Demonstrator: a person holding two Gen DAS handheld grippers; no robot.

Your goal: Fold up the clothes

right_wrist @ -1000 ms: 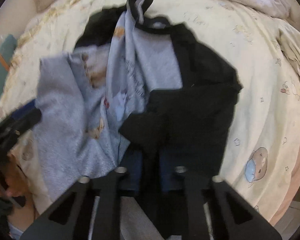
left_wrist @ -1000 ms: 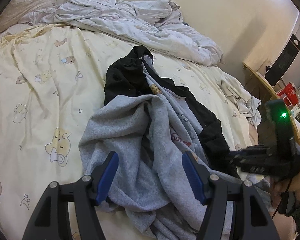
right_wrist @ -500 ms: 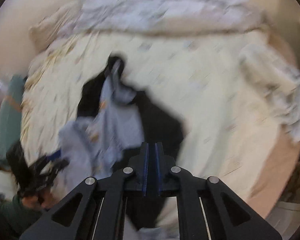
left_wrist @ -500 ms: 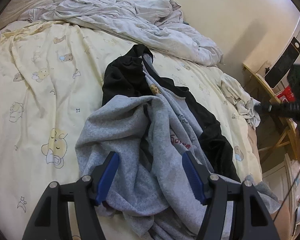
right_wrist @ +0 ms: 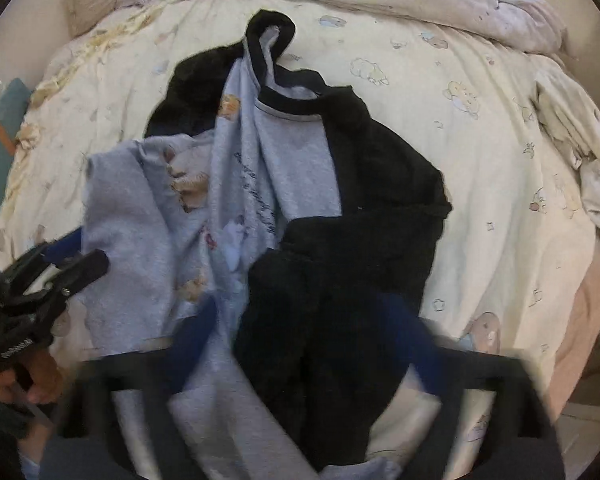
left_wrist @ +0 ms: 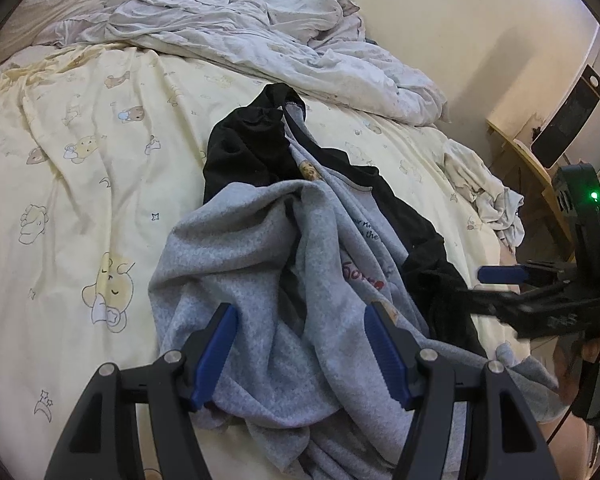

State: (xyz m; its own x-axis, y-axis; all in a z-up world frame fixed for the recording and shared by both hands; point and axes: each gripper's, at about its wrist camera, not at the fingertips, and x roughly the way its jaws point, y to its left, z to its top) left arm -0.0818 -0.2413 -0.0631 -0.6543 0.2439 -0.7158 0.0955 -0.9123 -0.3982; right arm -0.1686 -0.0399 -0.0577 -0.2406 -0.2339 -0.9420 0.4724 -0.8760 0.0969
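Left gripper (left_wrist: 300, 344): jaws spread wide, nothing held, blue pads hung just over the near part of the grey fleece garment (left_wrist: 236, 280).

Right gripper (right_wrist: 300, 344): heavily blurred in its own view; the blue pads are seen set apart, one either side of a black sleeve (right_wrist: 332, 300). From the left wrist view one pad shows beside the black cloth at its edge, but no pinch can be made out. Nothing is judged to be held.

Ahead of both claws: a grey and black sweatshirt (right_wrist: 292, 160) is lain in a crumpled heap with the fleece piece, collar farthest from the claws, sleeves thrown across the body. No flat panel, no squared edge, no stack is seen. Folding is judged to be wholly outstanding for this heap; spreading flat is needed before any fold.

Beyond the heap: a cream bedsheet (left_wrist: 80, 160) printed with cartoon bears, and a rumpled pale duvet (left_wrist: 260, 40) against the wall.

Writing: dark script on the sweatshirt chest, partly read as "the"; red lettering below it, too creased to be read.
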